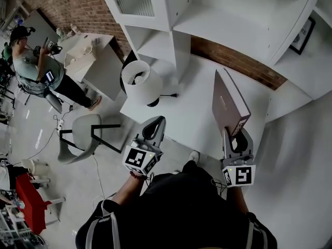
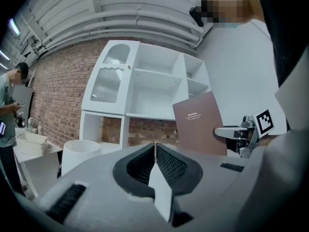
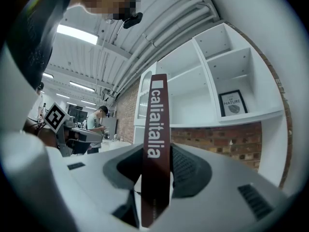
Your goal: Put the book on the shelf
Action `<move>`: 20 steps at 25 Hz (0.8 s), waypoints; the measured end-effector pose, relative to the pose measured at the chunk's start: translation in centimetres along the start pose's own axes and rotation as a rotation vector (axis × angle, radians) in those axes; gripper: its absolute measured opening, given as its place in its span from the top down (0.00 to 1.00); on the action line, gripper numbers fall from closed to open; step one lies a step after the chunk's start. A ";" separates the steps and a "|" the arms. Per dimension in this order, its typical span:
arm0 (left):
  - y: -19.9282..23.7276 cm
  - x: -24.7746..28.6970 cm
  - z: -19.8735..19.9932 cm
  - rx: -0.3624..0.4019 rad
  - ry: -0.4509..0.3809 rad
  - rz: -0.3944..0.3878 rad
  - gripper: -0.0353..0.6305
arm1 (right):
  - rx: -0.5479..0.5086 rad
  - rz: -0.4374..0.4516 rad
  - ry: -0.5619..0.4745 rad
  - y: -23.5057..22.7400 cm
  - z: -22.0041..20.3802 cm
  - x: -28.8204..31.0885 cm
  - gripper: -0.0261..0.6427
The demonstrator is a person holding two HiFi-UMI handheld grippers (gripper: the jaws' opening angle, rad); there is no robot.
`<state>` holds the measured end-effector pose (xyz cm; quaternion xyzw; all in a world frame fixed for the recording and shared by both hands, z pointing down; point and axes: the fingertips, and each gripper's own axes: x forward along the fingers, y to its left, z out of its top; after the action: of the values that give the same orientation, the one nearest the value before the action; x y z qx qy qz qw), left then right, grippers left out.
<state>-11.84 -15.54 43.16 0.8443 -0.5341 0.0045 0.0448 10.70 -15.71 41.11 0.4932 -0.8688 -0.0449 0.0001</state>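
Note:
A thin maroon book stands upright on its spine edge between the jaws of my right gripper, which is shut on it. Its spine with white lettering fills the middle of the right gripper view, and its cover shows at the right of the left gripper view. My left gripper is shut with nothing in it, held level beside the right one. Both point toward the white shelf unit, whose open compartments lie ahead above a low white counter.
A white lamp shade stands on the counter's left part. A framed picture sits in a right compartment. At the far left a person stands by a desk, with a grey chair and red box on the floor.

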 end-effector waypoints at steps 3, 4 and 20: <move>0.1 2.0 0.8 0.013 -0.009 0.003 0.90 | 0.006 0.018 -0.021 -1.2 0.6 1.4 0.74; 0.0 2.5 1.0 0.017 -0.011 0.006 0.90 | 0.007 0.024 -0.028 -1.6 0.8 1.7 0.74; 2.1 6.0 3.2 0.000 -0.065 0.056 0.90 | 0.061 0.111 -0.080 -2.8 3.5 7.0 0.74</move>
<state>-11.26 -22.11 40.47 0.8287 -0.5586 -0.0214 0.0272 9.30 -22.86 37.15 0.4418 -0.8951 -0.0378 -0.0471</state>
